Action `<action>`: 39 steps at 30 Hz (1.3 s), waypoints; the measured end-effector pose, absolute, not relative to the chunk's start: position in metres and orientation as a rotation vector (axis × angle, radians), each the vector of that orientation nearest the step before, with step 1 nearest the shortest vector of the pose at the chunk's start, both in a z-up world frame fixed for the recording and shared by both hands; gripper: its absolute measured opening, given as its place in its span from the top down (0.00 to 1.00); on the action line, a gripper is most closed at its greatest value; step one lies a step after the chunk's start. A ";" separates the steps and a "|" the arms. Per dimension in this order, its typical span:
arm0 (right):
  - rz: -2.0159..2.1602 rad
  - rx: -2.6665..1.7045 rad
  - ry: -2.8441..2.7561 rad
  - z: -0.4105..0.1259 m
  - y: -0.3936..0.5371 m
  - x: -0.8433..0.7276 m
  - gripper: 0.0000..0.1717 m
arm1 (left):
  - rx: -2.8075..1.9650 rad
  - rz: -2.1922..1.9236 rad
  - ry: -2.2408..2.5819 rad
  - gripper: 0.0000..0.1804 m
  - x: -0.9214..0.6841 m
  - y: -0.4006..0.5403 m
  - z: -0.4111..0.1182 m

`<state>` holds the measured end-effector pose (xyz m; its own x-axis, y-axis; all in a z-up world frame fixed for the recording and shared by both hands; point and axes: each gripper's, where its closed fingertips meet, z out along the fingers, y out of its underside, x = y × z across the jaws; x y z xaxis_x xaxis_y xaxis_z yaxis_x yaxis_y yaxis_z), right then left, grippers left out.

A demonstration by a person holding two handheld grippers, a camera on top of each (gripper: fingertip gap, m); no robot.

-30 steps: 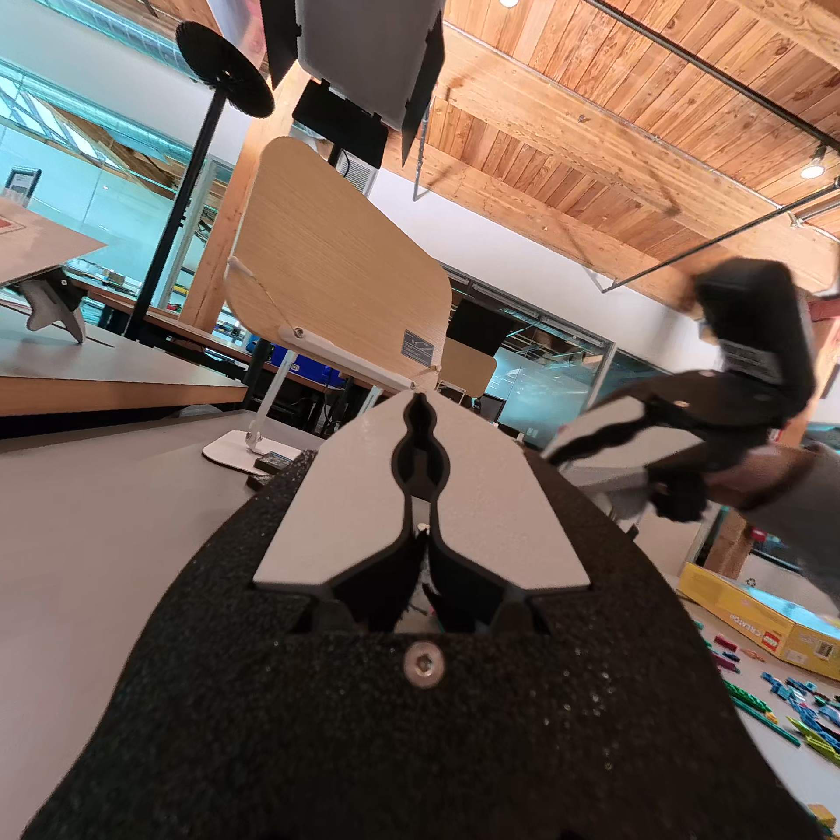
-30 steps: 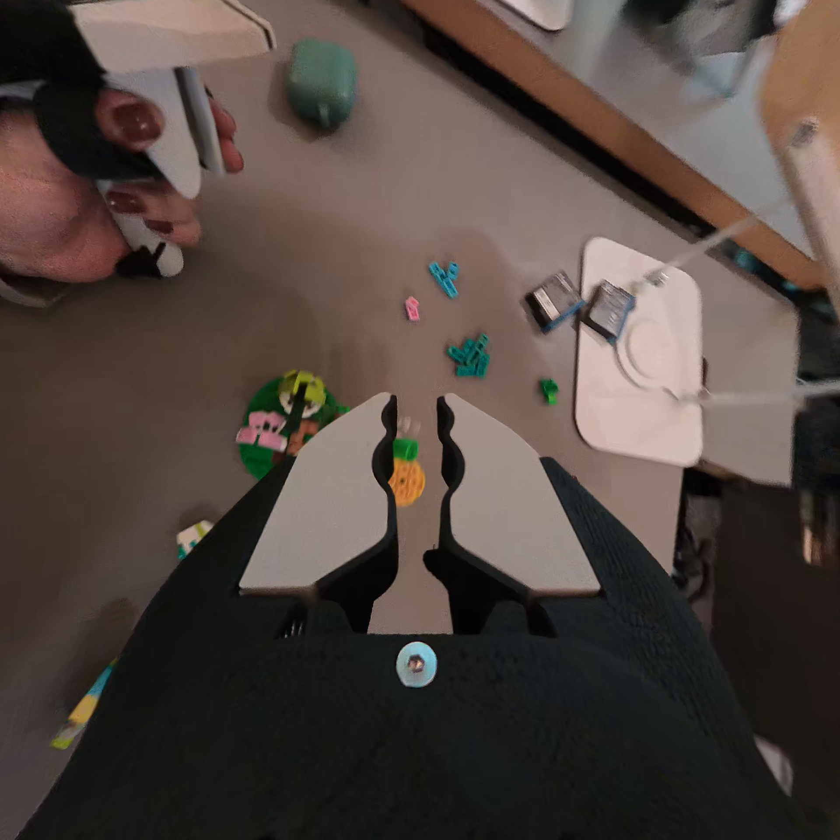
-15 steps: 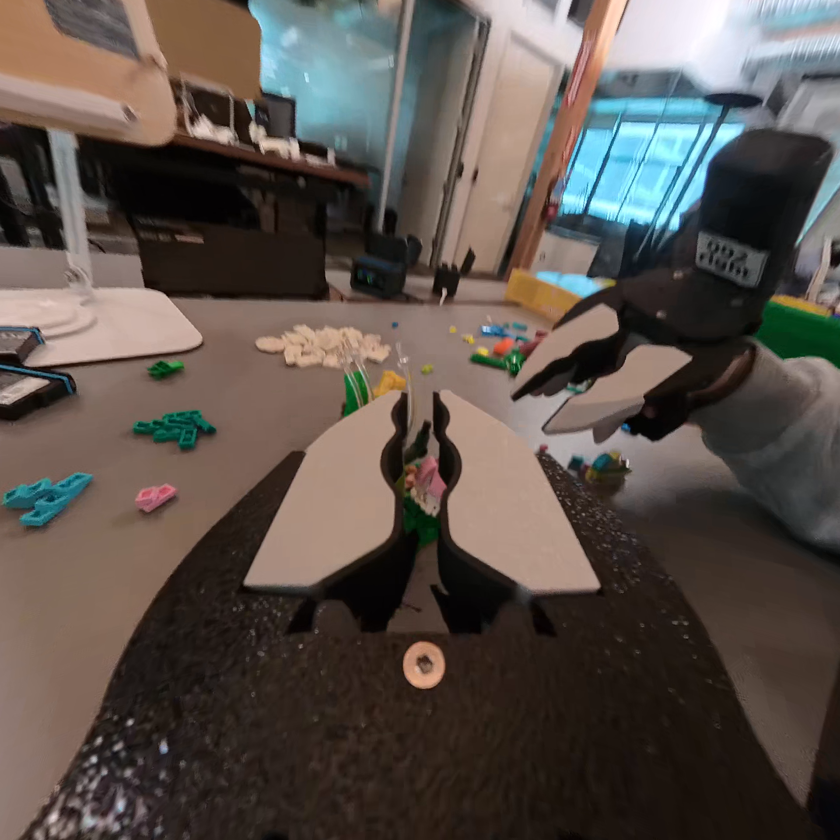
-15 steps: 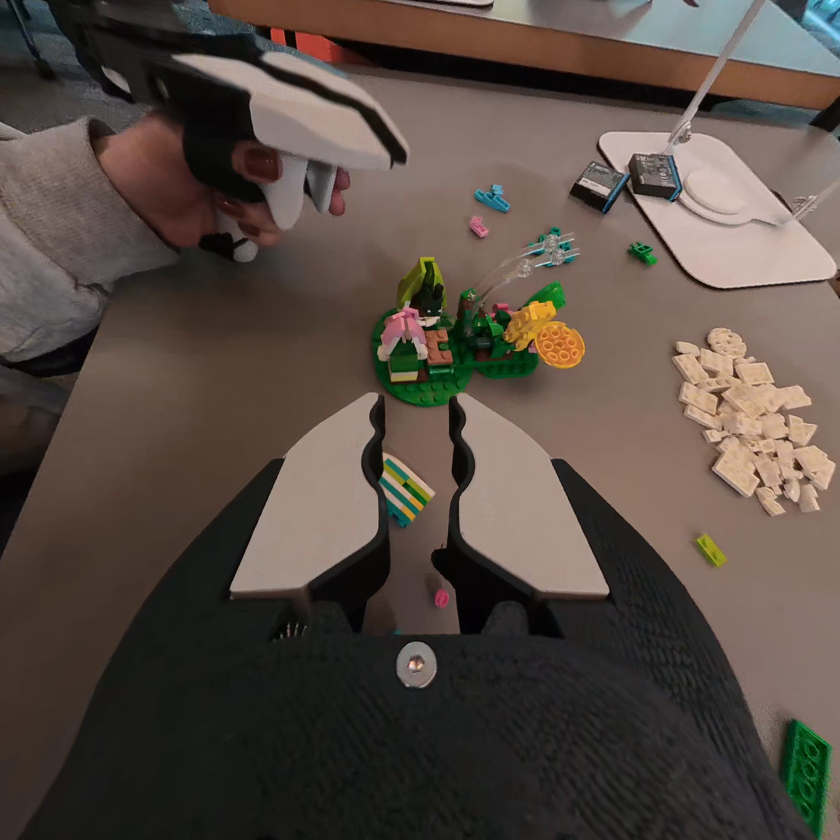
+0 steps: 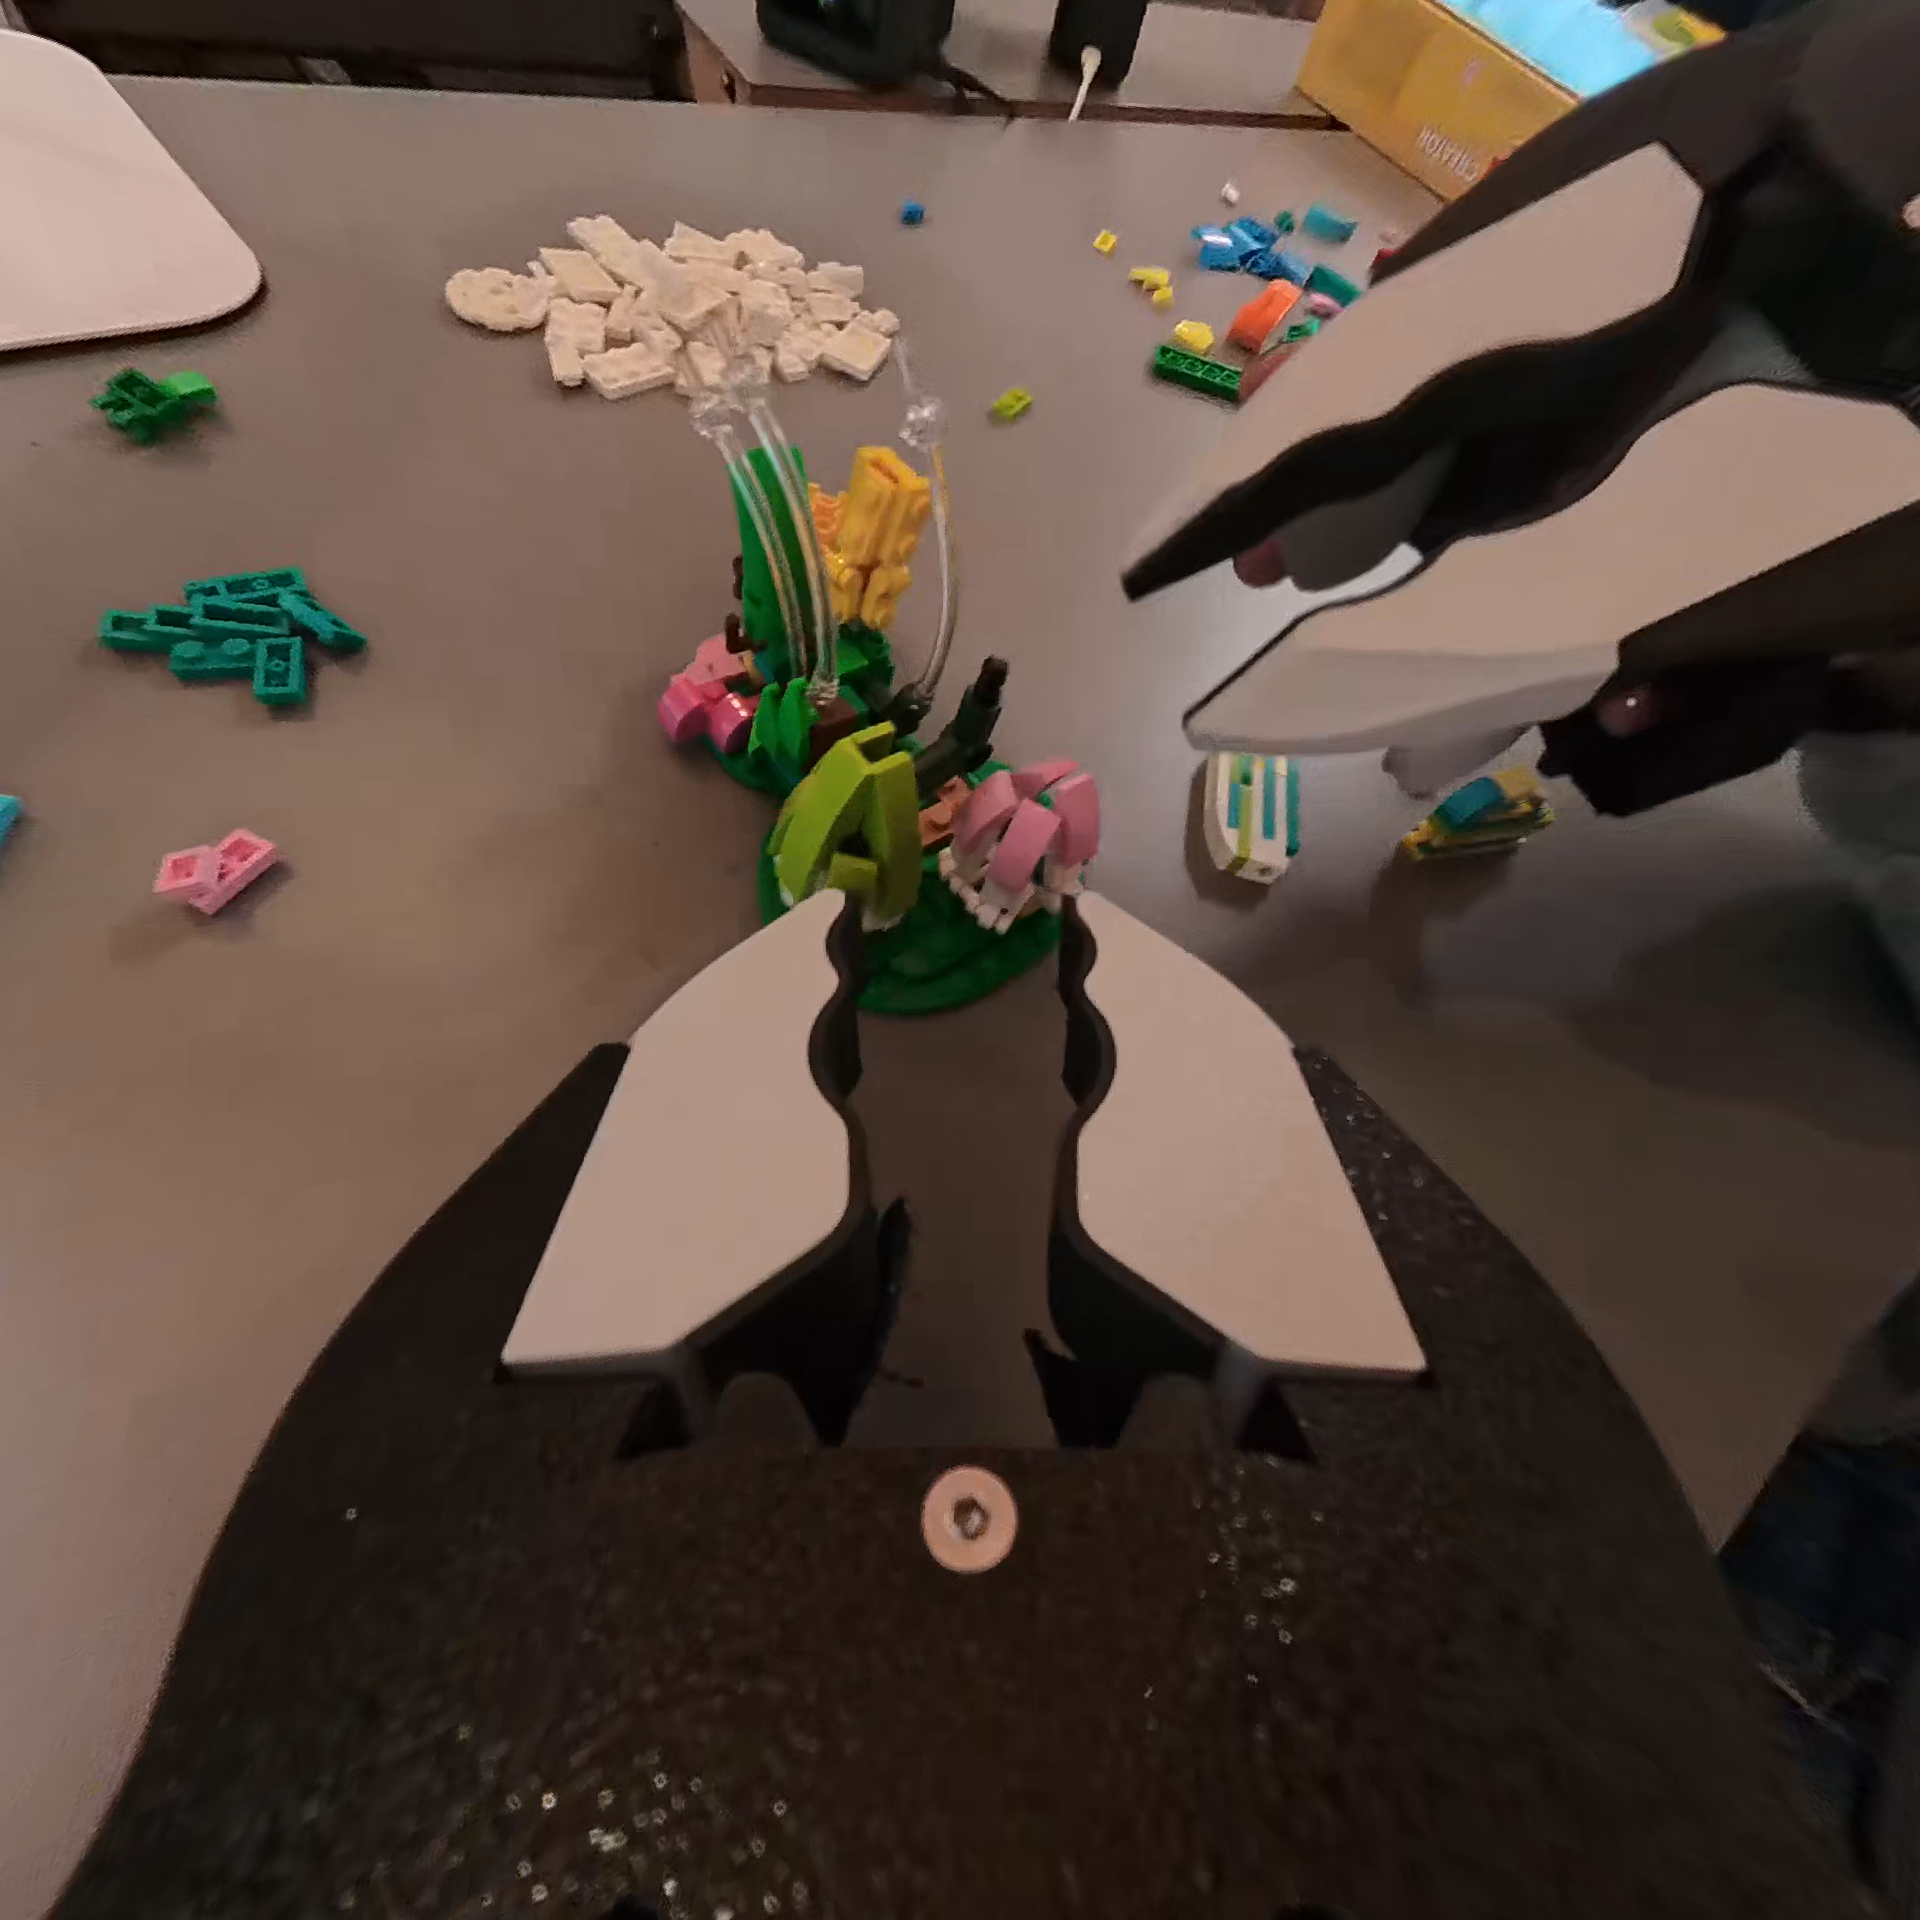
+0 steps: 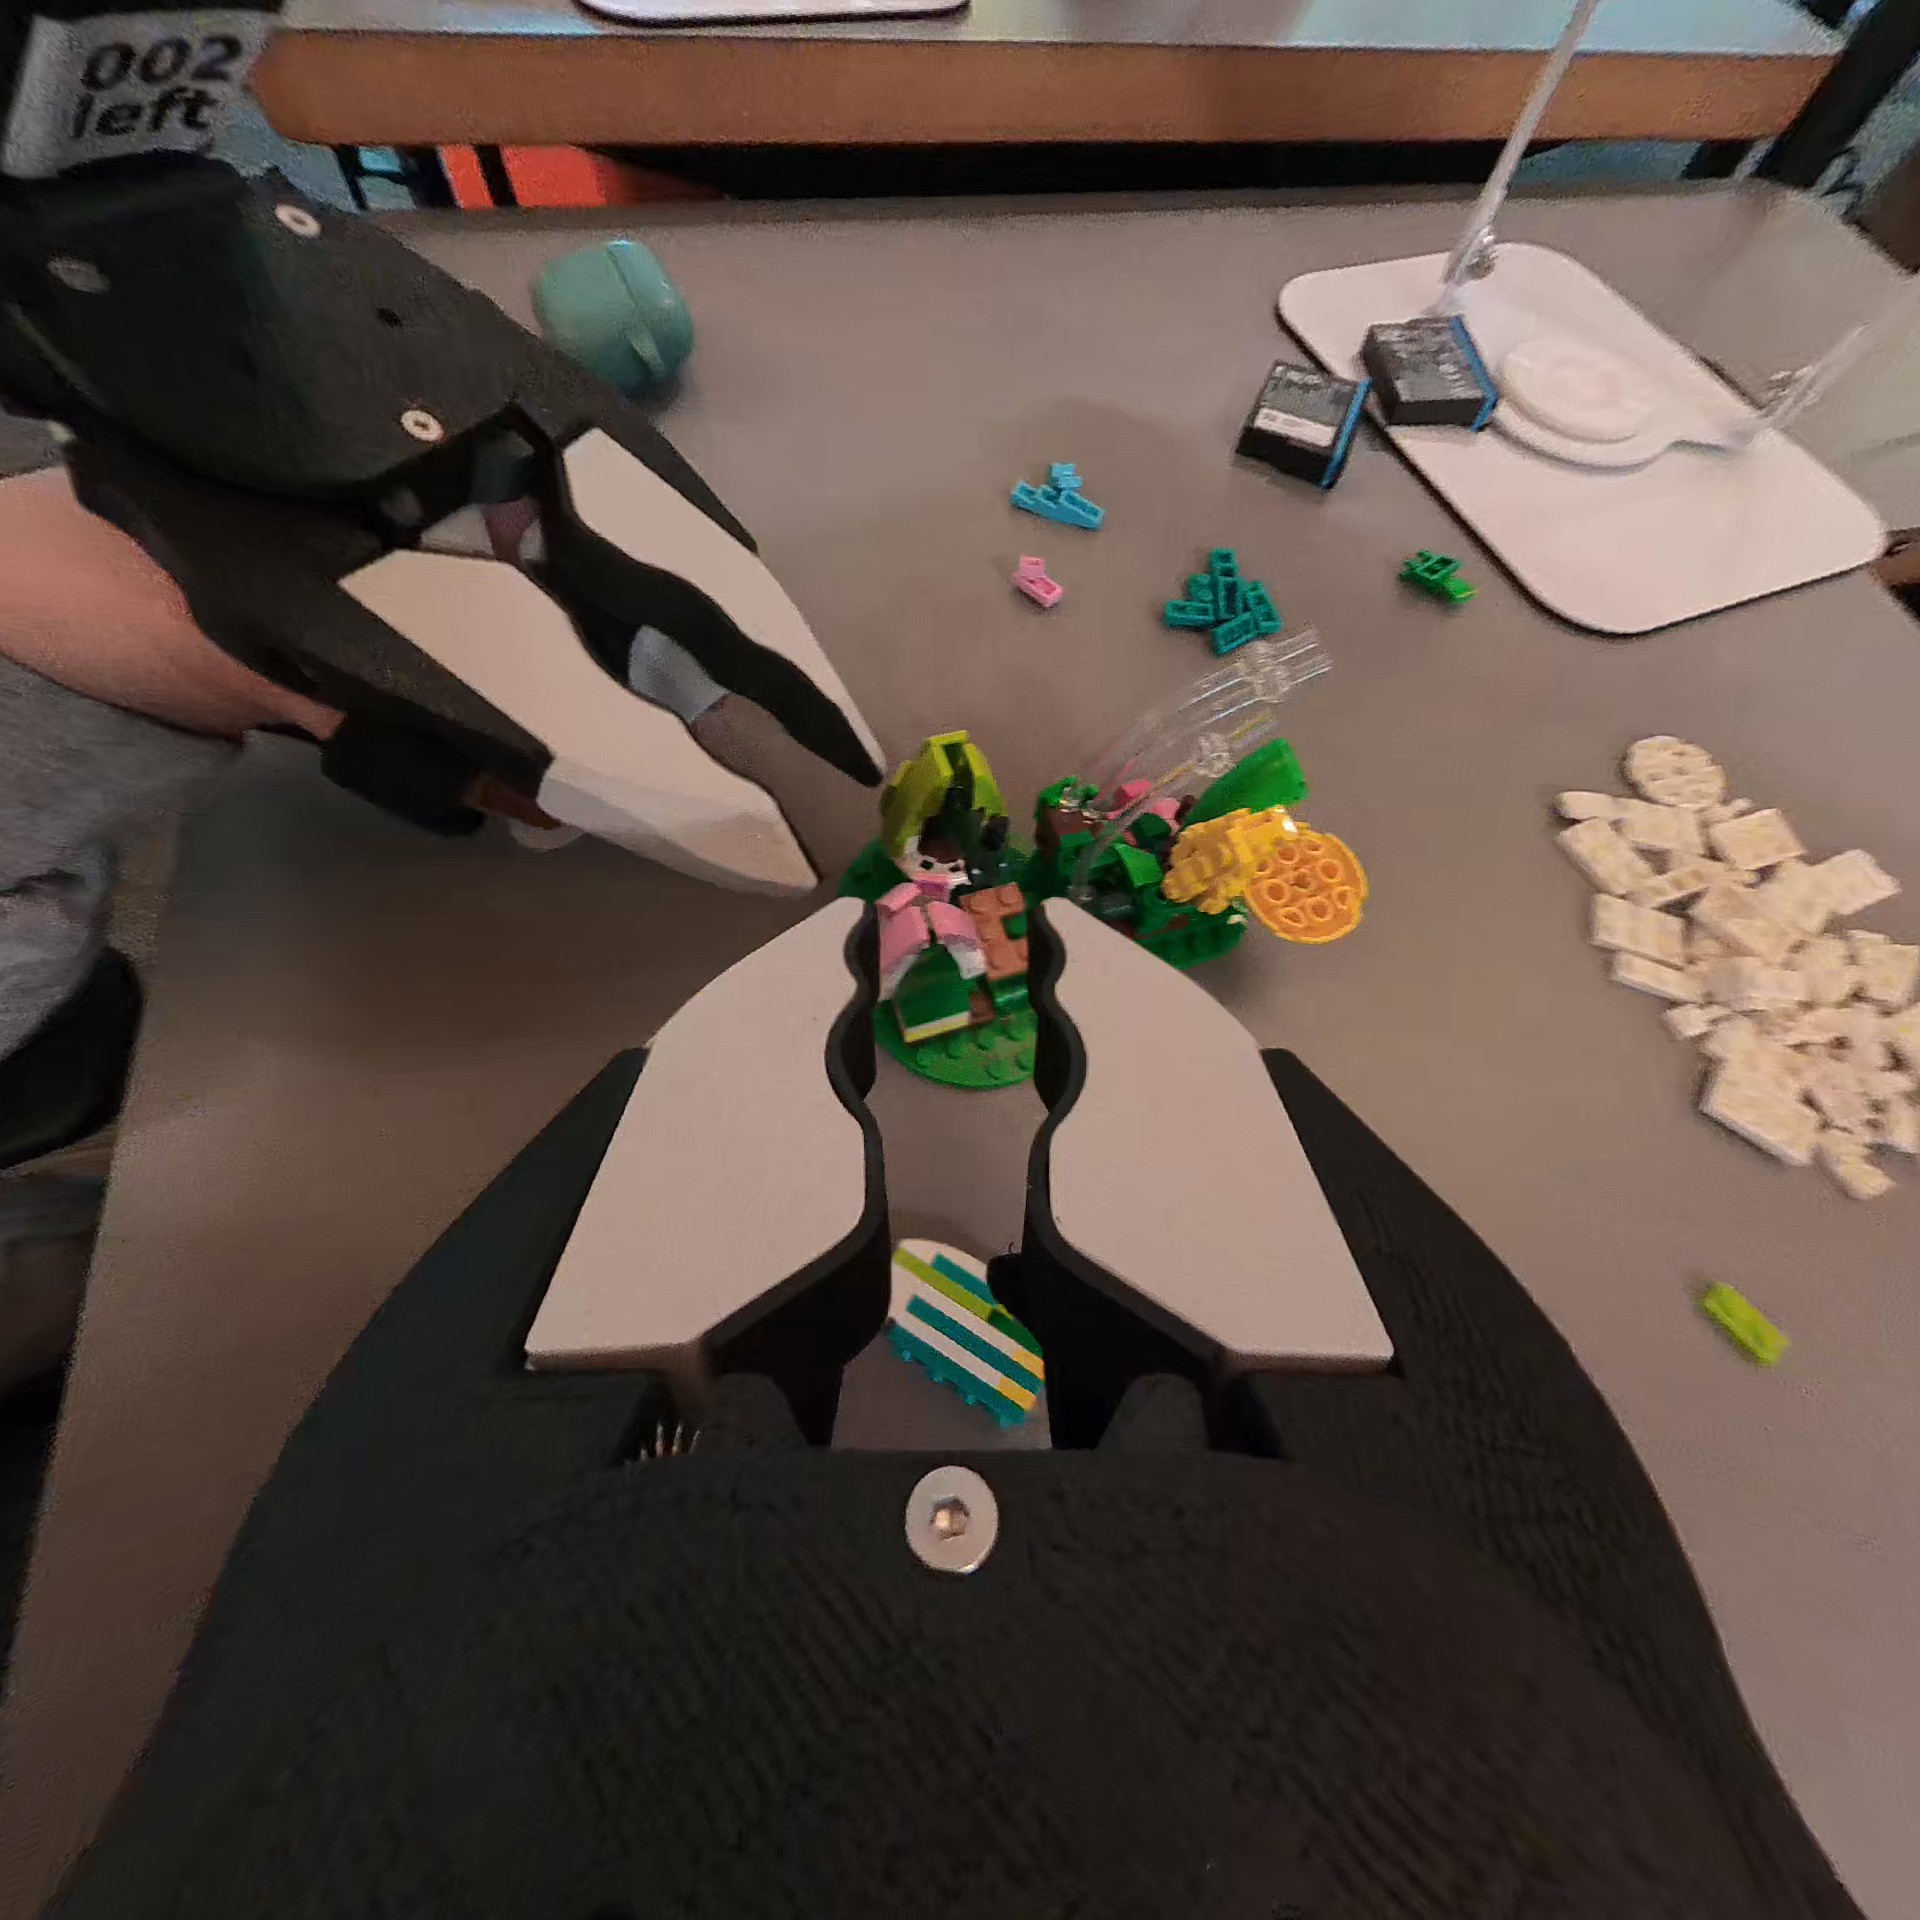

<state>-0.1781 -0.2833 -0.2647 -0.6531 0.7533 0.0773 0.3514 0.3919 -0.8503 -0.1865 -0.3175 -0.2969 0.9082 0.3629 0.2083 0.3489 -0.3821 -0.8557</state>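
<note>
Each camera sits on its own hand-held gripper, close above the grey bench [image 5: 416, 1039], looking down from different sides at the same small green toy-brick garden [image 5: 935, 966] [image 6: 966, 1049].

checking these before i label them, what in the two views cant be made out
- Left wrist view: the near rim of the green brick model is hidden behind the left gripper fingers.
- Left wrist view: the right gripper is blurred and cut off by the right edge.
- Right wrist view: the striped brick piece is partly covered by the gripper's own black body.
- Right wrist view: the clear stand is cut off by the top edge.
</note>
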 end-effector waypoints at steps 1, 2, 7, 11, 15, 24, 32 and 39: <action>1.179 -0.946 -2.180 -0.262 -0.279 -0.179 0.85 | -1.988 0.001 -0.518 0.78 -0.185 -0.315 -0.296; 1.187 -0.956 -2.161 -0.259 -0.274 -0.180 0.85 | -1.978 -0.021 -0.525 0.75 -0.183 -0.312 -0.296; 1.126 -1.027 -2.131 -0.261 -0.242 -0.200 0.85 | -2.094 0.002 -0.523 0.51 -0.182 -0.313 -0.314; 1.091 -1.119 -2.150 -0.273 -0.219 -0.227 0.85 | -2.037 0.039 -0.529 0.49 -0.186 -0.306 -0.304; 1.242 -1.498 -2.106 -0.288 -0.209 -0.249 0.89 | -2.009 0.154 -0.557 0.46 -0.192 -0.296 -0.299; 1.603 -1.891 -2.113 -0.301 -0.227 -0.261 0.83 | -2.090 0.472 -0.588 0.51 -0.207 -0.291 -0.309; 1.595 -1.727 -2.225 -0.289 -0.222 -0.245 0.83 | -2.040 0.508 -0.615 0.57 -0.226 -0.321 -0.303; 1.639 -1.189 -2.236 -0.244 -0.233 -0.236 0.83 | -2.003 0.363 -0.580 0.62 -0.218 -0.316 -0.299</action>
<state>-0.2360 -0.2328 -0.2435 -0.6829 0.6494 -0.3344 0.5144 0.1025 -0.8514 -0.2184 -0.3164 -0.2989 0.8414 0.5402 -0.0123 0.2474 -0.4054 -0.8800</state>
